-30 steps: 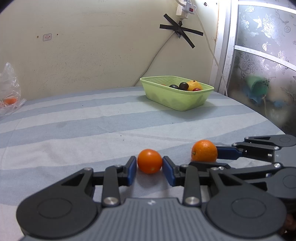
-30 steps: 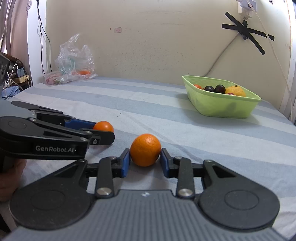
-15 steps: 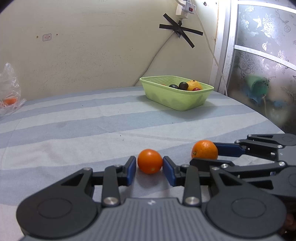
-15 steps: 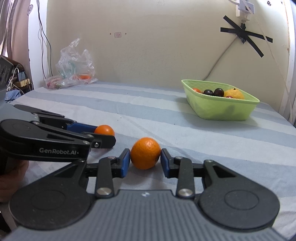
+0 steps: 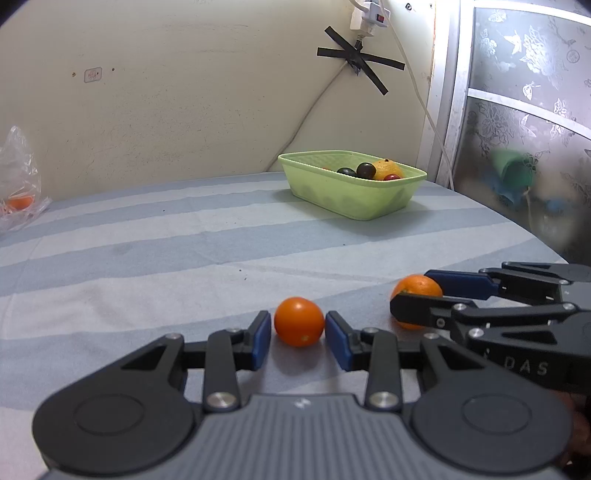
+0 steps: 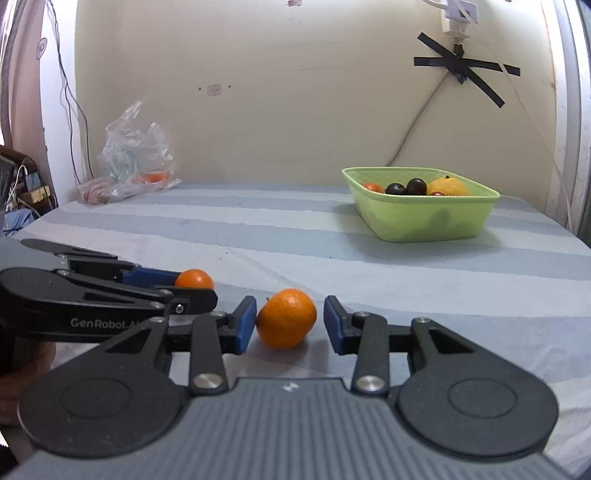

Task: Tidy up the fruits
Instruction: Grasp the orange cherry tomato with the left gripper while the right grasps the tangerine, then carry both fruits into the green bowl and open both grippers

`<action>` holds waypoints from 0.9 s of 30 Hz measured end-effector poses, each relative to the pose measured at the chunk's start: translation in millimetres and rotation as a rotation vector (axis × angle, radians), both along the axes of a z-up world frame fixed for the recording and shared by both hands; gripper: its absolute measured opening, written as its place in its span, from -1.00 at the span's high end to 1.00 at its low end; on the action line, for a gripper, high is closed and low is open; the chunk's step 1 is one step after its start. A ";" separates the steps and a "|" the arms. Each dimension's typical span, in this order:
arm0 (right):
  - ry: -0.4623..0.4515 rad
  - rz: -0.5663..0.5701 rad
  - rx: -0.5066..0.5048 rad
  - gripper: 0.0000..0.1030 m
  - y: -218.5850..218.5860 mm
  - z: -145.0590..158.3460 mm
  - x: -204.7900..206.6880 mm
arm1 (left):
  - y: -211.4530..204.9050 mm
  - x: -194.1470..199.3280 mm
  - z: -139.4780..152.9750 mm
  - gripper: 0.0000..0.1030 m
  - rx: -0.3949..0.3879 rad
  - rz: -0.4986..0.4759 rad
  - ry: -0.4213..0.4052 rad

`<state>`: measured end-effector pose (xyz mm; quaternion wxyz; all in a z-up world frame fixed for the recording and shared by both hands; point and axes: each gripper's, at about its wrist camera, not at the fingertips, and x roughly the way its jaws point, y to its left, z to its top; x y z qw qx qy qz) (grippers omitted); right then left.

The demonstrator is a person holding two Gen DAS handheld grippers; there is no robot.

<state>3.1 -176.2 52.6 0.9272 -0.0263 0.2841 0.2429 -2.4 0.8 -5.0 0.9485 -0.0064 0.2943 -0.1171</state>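
A small orange tomato (image 5: 299,322) rests on the striped cloth, and my left gripper (image 5: 298,334) has its blue pads against both sides of it, shut on it. To its right lies a larger orange (image 6: 286,318) between the pads of my right gripper (image 6: 290,323). That gripper's jaws are opening: the left pad is at the orange's skin and a gap shows at the right pad. The two grippers sit side by side, almost touching. Far off at the right stands the green basket (image 6: 424,225), which holds an orange, dark plums and red fruit.
A crumpled plastic bag (image 6: 129,166) with orange fruit in it lies at the far left by the wall. A cable and taped power strip (image 5: 365,18) hang above the basket. The table's right edge runs close behind the right gripper, by a patterned glass door (image 5: 524,110).
The right gripper's pads have spread apart, leaving a gap beside the orange, which has tipped slightly. The left gripper and the tomato have stayed put.
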 end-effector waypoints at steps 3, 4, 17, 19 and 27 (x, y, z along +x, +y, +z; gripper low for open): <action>0.003 -0.005 0.008 0.17 -2.2 -0.3 0.6 | 0.1 0.0 0.1 0.35 0.000 0.000 0.000; 0.004 -0.006 0.010 0.17 -2.1 -0.3 0.8 | 0.1 0.0 0.1 0.35 0.000 0.000 0.000; 0.009 0.016 -0.006 0.12 -1.4 -1.0 1.4 | -1.4 0.9 -0.6 0.27 0.016 -0.009 -0.002; 0.012 0.014 -0.018 0.11 -1.1 -1.0 0.2 | -1.9 0.9 -0.5 0.29 0.016 -0.005 -0.002; 0.027 0.015 -0.029 0.09 -9.3 -2.9 -6.7 | -10.1 5.1 -0.6 0.43 0.050 -0.005 -0.001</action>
